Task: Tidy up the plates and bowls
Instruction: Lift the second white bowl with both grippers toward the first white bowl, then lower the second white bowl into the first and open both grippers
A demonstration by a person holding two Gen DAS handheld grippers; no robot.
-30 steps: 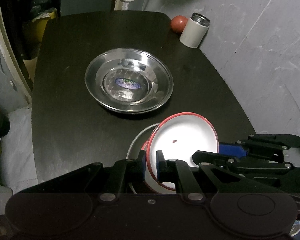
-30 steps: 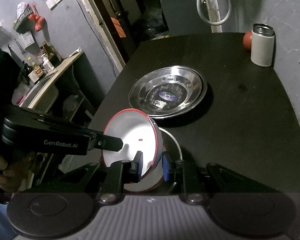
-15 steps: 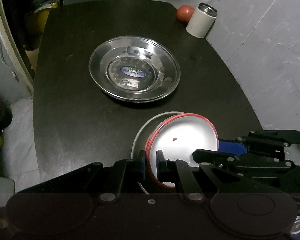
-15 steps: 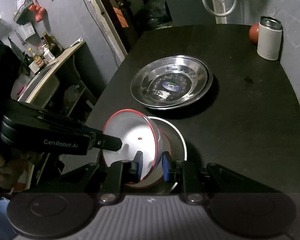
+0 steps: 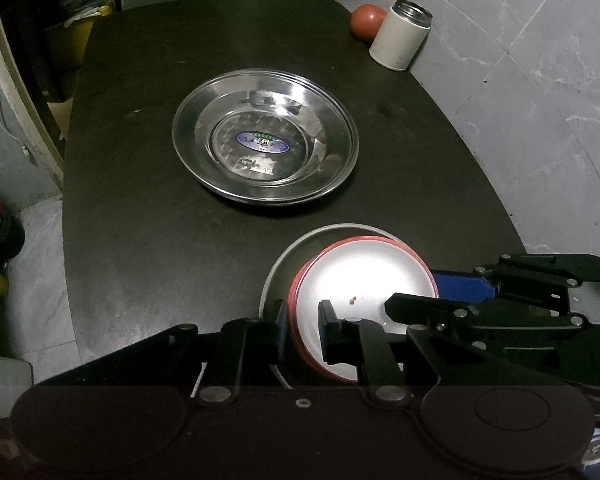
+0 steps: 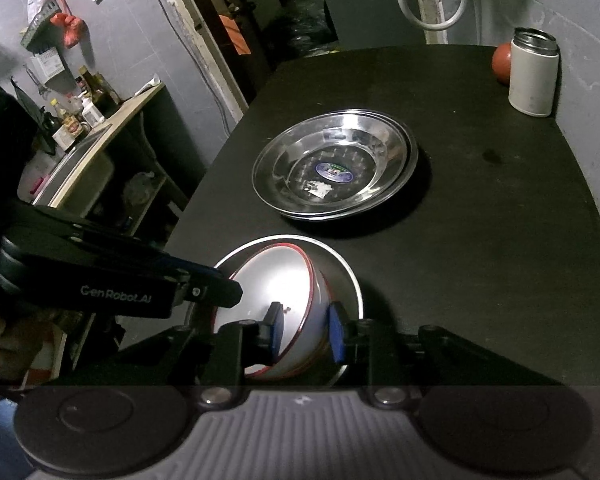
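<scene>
We see the red-rimmed white bowl [image 5: 360, 276] sitting low inside a larger grey-rimmed bowl [image 5: 278, 264] at the near edge of the dark table [image 5: 140, 220], a small red speck on its white inside. Both tools straddle its rim. Our left gripper [image 5: 302, 330] has its jaws narrow with the bowl's left rim between them, one finger outside and one inside; whether the pads press the wall or stand just off it, we cannot tell. Our right gripper [image 6: 306, 332] straddles the near right wall of the same bowl [image 6: 268, 284], its blue pads [image 6: 336, 338] a little apart from the wall, so its jaws look slightly parted, not pinching. A hand [image 6: 4, 344] holds the left tool at the near left. Farther out, in the middle of the table, lie stacked steel plates [image 5: 265, 136], a blue oval label in the centre of the top one. At the far right corner a white canister [image 5: 400, 34] stands upright with a red ball [image 5: 365, 22] just beside it, near the grey wall.
</scene>
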